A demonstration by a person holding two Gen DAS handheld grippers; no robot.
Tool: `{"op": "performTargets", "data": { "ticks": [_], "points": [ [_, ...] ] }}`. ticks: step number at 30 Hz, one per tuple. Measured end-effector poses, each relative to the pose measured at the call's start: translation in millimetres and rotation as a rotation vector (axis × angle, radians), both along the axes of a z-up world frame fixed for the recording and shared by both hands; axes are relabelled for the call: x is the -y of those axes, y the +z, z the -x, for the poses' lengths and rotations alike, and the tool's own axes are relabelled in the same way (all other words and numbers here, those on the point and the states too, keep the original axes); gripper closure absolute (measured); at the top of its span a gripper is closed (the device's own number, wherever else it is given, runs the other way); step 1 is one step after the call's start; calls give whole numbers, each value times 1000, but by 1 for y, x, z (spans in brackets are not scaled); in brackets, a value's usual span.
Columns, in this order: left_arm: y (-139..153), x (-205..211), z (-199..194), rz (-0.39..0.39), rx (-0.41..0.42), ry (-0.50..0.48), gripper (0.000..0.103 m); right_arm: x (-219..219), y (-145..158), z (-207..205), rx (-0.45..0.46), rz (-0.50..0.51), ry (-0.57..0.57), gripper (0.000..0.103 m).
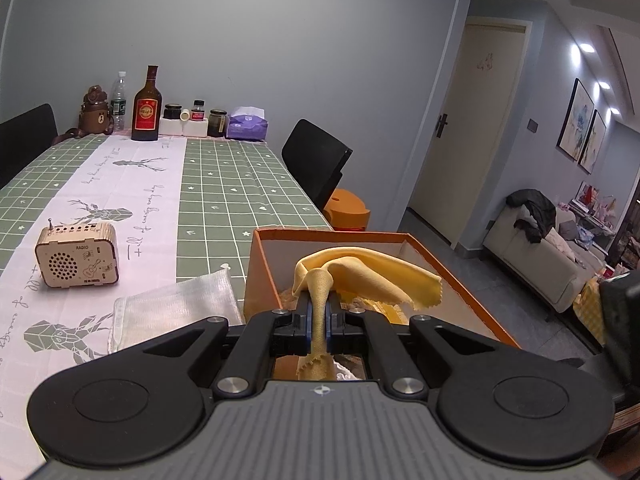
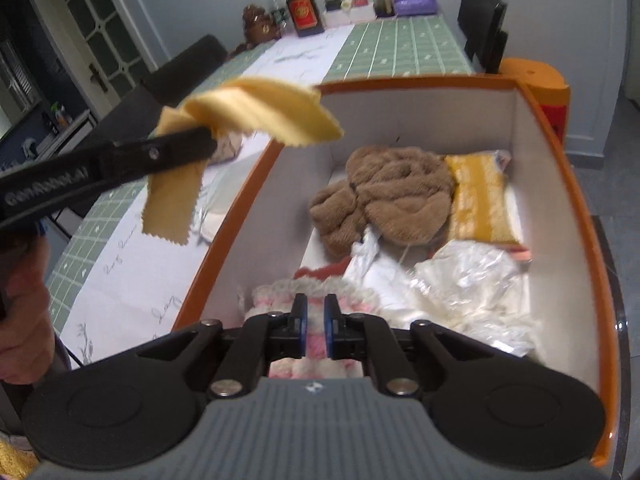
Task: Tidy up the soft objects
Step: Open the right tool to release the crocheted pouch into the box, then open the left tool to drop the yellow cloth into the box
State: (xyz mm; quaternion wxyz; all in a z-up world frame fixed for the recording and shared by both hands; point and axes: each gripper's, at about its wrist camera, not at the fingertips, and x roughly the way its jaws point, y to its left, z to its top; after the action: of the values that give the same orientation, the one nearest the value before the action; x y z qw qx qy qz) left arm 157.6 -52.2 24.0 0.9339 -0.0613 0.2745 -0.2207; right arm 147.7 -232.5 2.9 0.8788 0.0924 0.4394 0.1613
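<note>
My left gripper is shut on a yellow cloth, which stands up and droops over the near part of the orange box. The right wrist view shows that same gripper from the side, holding the yellow cloth above the box's left wall. My right gripper points down into the box, pads almost together on a pink and white knit. Further in lie a brown towel, a yellow and white cloth and crumpled clear plastic.
A wooden toy radio and a clear mesh pouch lie on the checked tablecloth left of the box. Bottles and jars line the far end. A black chair and an orange stool stand beyond the box.
</note>
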Motion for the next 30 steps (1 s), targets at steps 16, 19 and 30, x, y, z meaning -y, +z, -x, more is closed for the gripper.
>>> {"op": "performTargets", "data": {
  "ticks": [16, 19, 30],
  "points": [
    [-9, 42, -64, -73, -43, 59, 97, 36, 15, -13, 115, -8, -93, 91],
    [-13, 47, -72, -97, -59, 86, 97, 39, 16, -23, 121, 1, -96, 91],
    [-18, 57, -82, -134, -101, 126, 53, 48, 7, -64, 114, 43, -117, 91]
  ]
}}
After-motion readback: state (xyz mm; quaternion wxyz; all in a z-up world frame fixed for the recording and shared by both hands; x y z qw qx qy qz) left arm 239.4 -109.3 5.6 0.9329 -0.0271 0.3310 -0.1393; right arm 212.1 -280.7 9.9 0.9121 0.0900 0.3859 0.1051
